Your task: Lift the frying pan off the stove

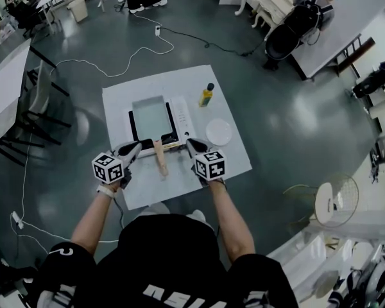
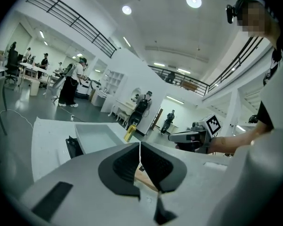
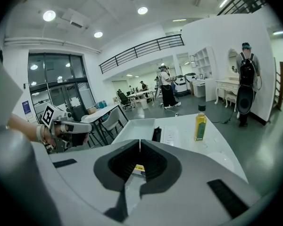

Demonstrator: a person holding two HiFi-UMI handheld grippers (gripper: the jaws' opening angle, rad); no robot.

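Frying pan (image 1: 150, 117) sits on the stove (image 1: 181, 115), ahead of both sets of fingers, not lifted. Its wooden handle (image 1: 160, 158) runs back toward you and lies between the two grippers, touched by neither.

Left gripper (image 1: 136, 147): fingers (image 2: 126, 166) are closed tip to tip with nothing between them. In the left gripper view the handle shows just below and behind the tips, and the pan is ahead and to their left. Your left forearm is stretched forward with the wrist turned inward, so the fingers point forward and to the right, toward the root of the handle.

Right gripper (image 1: 190, 144): fingers (image 3: 124, 162) are closed and also empty. The pan is straight ahead of the tips in the right gripper view. Your right forearm is stretched forward and the fingers angle forward and to the left, mirroring the other side.

Both tips sit near the front edge of the stove; I can't tell whether they touch it.

The oil bottle (image 1: 206, 95) stands ahead and to the right of the right fingers, beyond the stove's control panel. The white plate (image 1: 219, 132) lies just to the right of those fingers. Everything rests on the white table (image 1: 125, 95).
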